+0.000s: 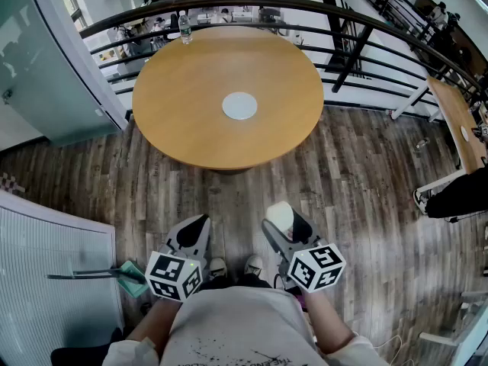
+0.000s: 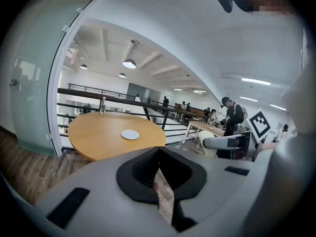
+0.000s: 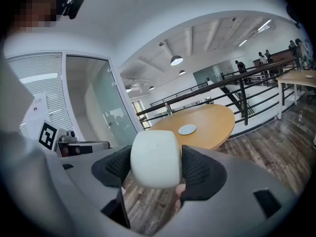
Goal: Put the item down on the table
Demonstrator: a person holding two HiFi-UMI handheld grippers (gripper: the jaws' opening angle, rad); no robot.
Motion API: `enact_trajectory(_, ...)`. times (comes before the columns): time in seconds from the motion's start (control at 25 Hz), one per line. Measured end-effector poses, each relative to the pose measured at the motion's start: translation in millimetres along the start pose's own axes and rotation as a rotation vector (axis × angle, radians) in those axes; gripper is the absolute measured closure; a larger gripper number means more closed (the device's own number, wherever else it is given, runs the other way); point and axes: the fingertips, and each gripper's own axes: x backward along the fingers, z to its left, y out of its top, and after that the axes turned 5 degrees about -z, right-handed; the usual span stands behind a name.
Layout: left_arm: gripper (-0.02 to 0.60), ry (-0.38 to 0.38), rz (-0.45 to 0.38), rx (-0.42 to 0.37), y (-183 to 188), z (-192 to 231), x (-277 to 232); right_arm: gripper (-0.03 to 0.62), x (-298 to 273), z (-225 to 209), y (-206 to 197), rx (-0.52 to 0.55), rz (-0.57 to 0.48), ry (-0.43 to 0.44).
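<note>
Right gripper (image 1: 279,223) grips a white rounded item (image 3: 154,164) between wide-set jaws, above the wood floor (image 1: 366,174), short of the table. Left gripper (image 2: 158,150): jaws closed together, nothing held. Beyond, round wooden table (image 1: 191,97) bears a white disc (image 1: 239,105) at centre and a bottle (image 1: 183,27) at its far edge.

There are two counters: one round counter (image 1: 229,67) and one long counter (image 1: 456,117) off to its right. On the round counter sit one white disc (image 1: 239,105) in the middle and one bottle (image 1: 184,27) at the far edge. One rail (image 1: 229,4) curves behind the round counter. On the near side of the round counter are two grippers, the left gripper (image 1: 196,229) and the right gripper (image 1: 282,226), two marker cubes (image 1: 174,276) (image 1: 316,268), one white item (image 1: 279,215) and two shoes (image 1: 217,267) (image 1: 254,265).
</note>
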Motion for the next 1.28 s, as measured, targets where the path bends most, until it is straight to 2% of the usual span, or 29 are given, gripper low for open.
enact_trajectory(0.8,0.560,0.004,0.005,-0.006,-4.2,1.2,7.8,0.279,4.9,9.1,-8.3,-0.019,-0.016,0.031)
enact_trajectory(1.28,0.560,-0.018,-0.029,0.002,4.7,8.1,10.9,0.279,9.0,13.4,-8.4,-0.016,-0.020,-0.020)
